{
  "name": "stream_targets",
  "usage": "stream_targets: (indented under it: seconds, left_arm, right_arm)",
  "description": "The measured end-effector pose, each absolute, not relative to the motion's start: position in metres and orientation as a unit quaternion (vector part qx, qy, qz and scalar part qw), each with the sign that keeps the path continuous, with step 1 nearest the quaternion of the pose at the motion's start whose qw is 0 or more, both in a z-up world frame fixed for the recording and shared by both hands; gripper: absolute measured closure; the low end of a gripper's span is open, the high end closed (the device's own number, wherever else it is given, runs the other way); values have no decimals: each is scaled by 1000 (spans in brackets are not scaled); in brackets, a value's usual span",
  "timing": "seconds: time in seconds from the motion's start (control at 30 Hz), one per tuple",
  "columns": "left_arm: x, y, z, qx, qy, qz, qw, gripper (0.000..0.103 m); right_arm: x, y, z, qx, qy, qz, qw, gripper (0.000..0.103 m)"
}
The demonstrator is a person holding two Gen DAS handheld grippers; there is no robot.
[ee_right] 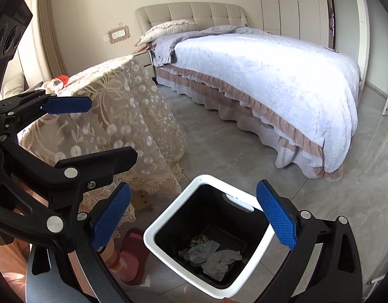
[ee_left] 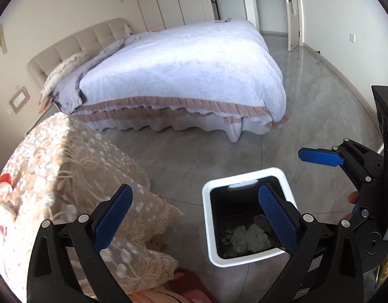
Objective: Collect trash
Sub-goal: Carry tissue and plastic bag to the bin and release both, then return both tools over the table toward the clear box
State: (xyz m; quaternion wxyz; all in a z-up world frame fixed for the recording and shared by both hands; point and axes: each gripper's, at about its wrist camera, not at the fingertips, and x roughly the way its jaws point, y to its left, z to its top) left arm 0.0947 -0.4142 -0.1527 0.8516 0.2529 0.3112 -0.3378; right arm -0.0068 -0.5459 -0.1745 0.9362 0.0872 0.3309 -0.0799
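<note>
The bed (ee_right: 269, 75) is the biggest thing here. It fills the back of the room and has a white cover with a pink frill. It is well away from the work, so it gets in nobody's way.

Next in size is the table (ee_right: 113, 116). A lacy cloth hangs over it down toward the floor. On top of it, at the far left, lies a clear bottle with a red cap (ee_right: 59, 80). That may be trash too, but I can only guess.

The trash bin (ee_right: 209, 237) stands on the gray floor, just beside the table. It has a white rim and is black inside. Its top is open, so things can drop straight in. I think it sits close to the table so the trip from table to bin is short.

Inside the bin, at the bottom, lie crumpled papers (ee_right: 214, 255). That is the trash, and it is already where it should be.

The right gripper (ee_right: 194, 219) hangs above the bin with its blue pads far apart. Nothing is between them. The left gripper (ee_left: 196, 217) also hangs over the bin with its pads spread wide and nothing in them. Both point down at the bin, which fits with letting trash fall in.

A foot in a pink slipper (ee_right: 133, 255) stands by the bin.
</note>
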Motion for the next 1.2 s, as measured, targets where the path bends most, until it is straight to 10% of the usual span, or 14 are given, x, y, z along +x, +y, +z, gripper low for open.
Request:
stream_targets:
  seconds: [1.2]
  left_arm:
    - [101,-96,-27,52,222,-40,973,5]
  right_arm:
    - [81,-288,-20,-135,187,98,968,4]
